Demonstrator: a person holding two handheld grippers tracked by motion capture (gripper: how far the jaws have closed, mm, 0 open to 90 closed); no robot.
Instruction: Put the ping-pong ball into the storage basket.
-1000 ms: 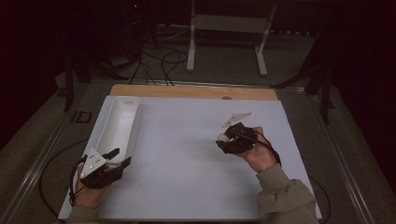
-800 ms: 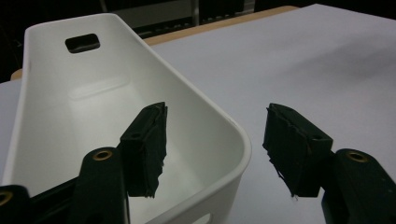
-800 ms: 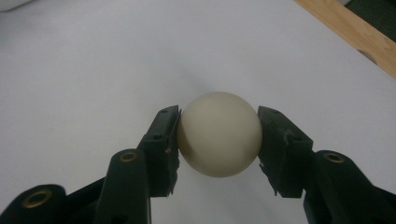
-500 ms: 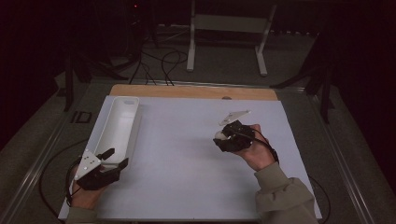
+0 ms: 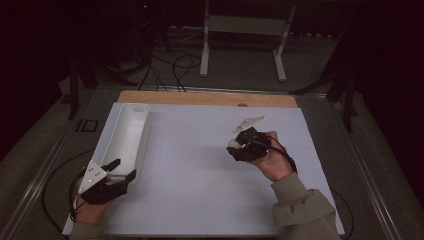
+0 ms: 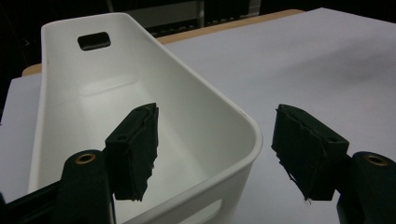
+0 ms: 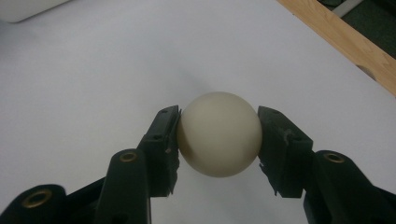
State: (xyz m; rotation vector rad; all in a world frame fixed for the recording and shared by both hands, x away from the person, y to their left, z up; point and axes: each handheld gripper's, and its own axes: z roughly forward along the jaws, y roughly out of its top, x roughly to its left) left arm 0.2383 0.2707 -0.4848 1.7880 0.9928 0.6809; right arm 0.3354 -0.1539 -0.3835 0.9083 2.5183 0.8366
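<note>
From the high view, your right gripper (image 5: 235, 148) has the smooth cream-white ball (image 5: 233, 143) pinched right of the white sheet's middle, while the long white plastic bin (image 5: 125, 134) runs along the left edge. In the left gripper view, the left gripper (image 6: 215, 154) has just been opening, jaws straddling the bin's near corner without touching. The right gripper view shows both pads squarely on the ball, so I'd carry it over level and let go low inside the bin.

Left gripper (image 5: 122, 170): low at the near left, jaws apart, just been opening; right gripper (image 5: 234, 148): raised mid-right, jaws clamped, wrist bent inward.
</note>
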